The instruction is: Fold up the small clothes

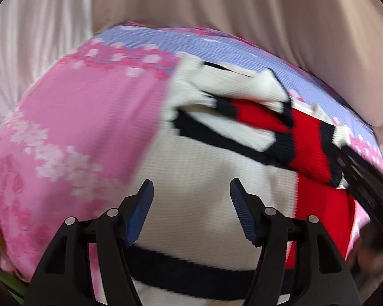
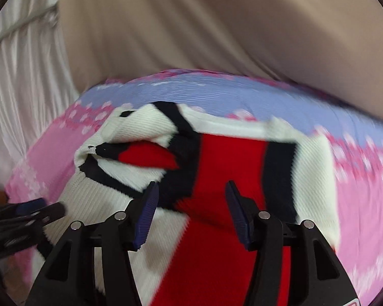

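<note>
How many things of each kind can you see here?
Knit garment, white, red and black: 1
Pink and lilac cover beneath it: 1
Curtains, white and beige: 2
Grippers, left and right, both with jaws apart: 2
Total: 6

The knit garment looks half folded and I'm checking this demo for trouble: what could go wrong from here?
1. The white, red and black knit garment has a loose flap bunched at the top; it may unfold or crease.
2. Both tools, left and right, are open above it, so a pinch could also catch the pink patterned cloth underneath.
</note>
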`<state>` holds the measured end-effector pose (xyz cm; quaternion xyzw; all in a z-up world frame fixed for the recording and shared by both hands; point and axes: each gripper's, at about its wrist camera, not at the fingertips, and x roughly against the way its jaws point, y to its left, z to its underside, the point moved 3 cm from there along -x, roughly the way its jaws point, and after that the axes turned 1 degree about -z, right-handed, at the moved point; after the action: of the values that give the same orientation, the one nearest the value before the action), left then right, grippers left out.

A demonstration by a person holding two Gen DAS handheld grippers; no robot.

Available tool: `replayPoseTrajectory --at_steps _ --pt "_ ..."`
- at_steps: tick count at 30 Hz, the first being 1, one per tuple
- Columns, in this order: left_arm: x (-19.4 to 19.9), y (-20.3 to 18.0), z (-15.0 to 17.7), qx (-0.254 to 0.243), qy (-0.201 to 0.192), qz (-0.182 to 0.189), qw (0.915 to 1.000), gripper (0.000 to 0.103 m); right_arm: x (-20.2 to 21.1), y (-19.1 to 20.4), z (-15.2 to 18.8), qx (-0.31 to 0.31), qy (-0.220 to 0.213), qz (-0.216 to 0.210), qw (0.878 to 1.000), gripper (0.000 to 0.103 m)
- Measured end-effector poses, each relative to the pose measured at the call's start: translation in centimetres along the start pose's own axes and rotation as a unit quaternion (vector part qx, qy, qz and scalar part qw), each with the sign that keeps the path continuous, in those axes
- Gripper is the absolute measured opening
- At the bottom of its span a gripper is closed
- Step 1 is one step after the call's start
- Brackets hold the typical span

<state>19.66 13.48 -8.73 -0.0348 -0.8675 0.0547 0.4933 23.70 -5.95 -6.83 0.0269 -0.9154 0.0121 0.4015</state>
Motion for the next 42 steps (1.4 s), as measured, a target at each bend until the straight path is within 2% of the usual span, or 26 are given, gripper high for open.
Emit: replayPoseTrajectory --at_steps 5,6,7,8,10,11,12,13,14,16,18,20,21,23,25,28,30,31,32,33,35,36,37,39,40,42 --pt "0.8 4.3 -0.1 0.016 -0.007 -0.02 0.9997 0.063 -7.8 1.6 -2.7 0.03 0.037 0.044 0.998 0.051" --pt "0.7 4.9 -0.2 0.019 -0.006 -0.022 0.9996 0.063 -8.5 1.4 -2.9 0.018 0.045 0.041 0.998 0.043" --pt "0.7 5.4 -0.3 0.023 -0.007 -0.025 0.9994 0.063 -8.9 0.7 -3.1 -0.012 0.057 0.02 0.998 0.011" --pt "0.7 6.1 -0.6 0.026 -0.008 -0.03 0.9992 0.063 -8.3 -1.0 -3.4 -0.082 0.054 -0.021 0.995 0.007" --pt "0.8 7.1 -1.0 0.036 -0.011 -0.034 0.9987 0.063 -5.7 -5.4 -2.7 -0.246 0.015 -0.095 0.964 0.007" --pt "0.7 7.6 -1.3 0.043 -0.013 -0.034 0.9984 0.063 -4.2 -8.3 -1.1 -0.334 -0.004 -0.117 0.935 0.007" --pt "0.5 7.9 -1.6 0.046 -0.013 -0.033 0.9983 0.063 -3.2 -10.6 1.1 -0.399 -0.013 -0.115 0.909 0.007" --pt "0.4 7.9 -1.7 0.046 -0.012 -0.033 0.9983 0.063 -2.5 -12.2 3.2 -0.438 -0.007 -0.096 0.894 0.016" --pt "0.0 7.8 -1.9 0.046 -0.009 -0.03 0.9984 0.063 -1.9 -13.4 5.4 -0.447 0.015 -0.056 0.893 0.017" --pt "-0.7 7.0 -2.4 0.045 -0.004 -0.018 0.9988 0.063 -0.8 -13.9 7.5 -0.423 0.04 -0.017 0.905 0.017" --pt "-1.1 5.8 -2.7 0.044 0.0 0.003 0.999 0.063 0.8 -13.7 8.2 -0.404 0.036 -0.009 0.914 0.018" --pt "-1.8 4.0 -2.9 0.047 0.011 0.029 0.9984 0.064 1.9 -13.2 7.3 -0.368 0.026 0.013 0.93 0.039" --pt "-2.2 3.0 -2.9 0.05 0.02 0.045 0.9976 0.064 2.2 -12.8 6.4 -0.34 0.021 0.026 0.94 0.042" --pt "-3.4 1.1 -2.8 0.061 0.048 0.082 0.9936 0.064 1.8 -11.1 3.6 -0.257 0.016 0.05 0.965 0.045" --pt "-4.3 -0.2 -2.8 0.07 0.061 0.095 0.9911 0.064 0.4 -9.5 1.4 -0.181 0.019 0.066 0.981 0.048" --pt "-6.2 -1.9 -3.2 0.081 0.072 0.091 0.9899 0.064 -2.6 -6.7 0.2 -0.049 0.048 0.098 0.993 0.056" --pt "-7.7 -2.5 -3.8 0.102 0.083 0.1 0.9863 0.063 -4.5 -6.2 0.0 -0.004 0.058 0.113 0.992 0.052" --pt "-8.2 -2.5 -4.0 0.112 0.083 0.094 0.9858 0.056 -5.0 -6.6 -0.1 -0.01 0.062 0.1 0.993 0.024" --pt "-8.9 -2.4 -4.7 0.123 0.078 0.091 0.9852 0.049 -4.9 -7.3 -0.1 -0.037 0.066 0.083 0.994 0.007" --pt "-9.3 -2.1 -5.3 0.132 0.073 0.081 0.9853 0.036 -4.0 -8.8 -0.3 -0.092 0.05 0.057 0.993 0.007" --pt "-9.3 -0.8 -6.4 0.16 0.057 0.067 0.9831 0.035 -0.9 -13.3 0.5 -0.247 -0.003 0.003 0.969 0.007" --pt "-9.4 -0.1 -6.6 0.171 0.057 0.064 0.9816 0.035 0.7 -16.8 2.9 -0.35 -0.028 -0.014 0.936 0.007" --pt "-9.5 0.4 -6.6 0.175 0.061 0.063 0.9806 0.036 1.2 -19.2 5.4 -0.419 -0.031 -0.023 0.907 0.008" --pt "-10.0 0.5 -6.0 0.173 0.067 0.065 0.9804 0.036 0.7 -21.6 9.7 -0.482 0.011 -0.016 0.876 0.01" --pt "-9.9 0.4 -6.0 0.17 0.063 0.062 0.9816 0.036 1.0 -21.9 10.8 -0.487 0.011 -0.024 0.873 0.002" --pt "-9.5 -0.3 -5.9 0.154 0.053 0.051 0.9853 0.036 2.3 -21.2 10.5 -0.453 -0.001 -0.014 0.891 0.008"
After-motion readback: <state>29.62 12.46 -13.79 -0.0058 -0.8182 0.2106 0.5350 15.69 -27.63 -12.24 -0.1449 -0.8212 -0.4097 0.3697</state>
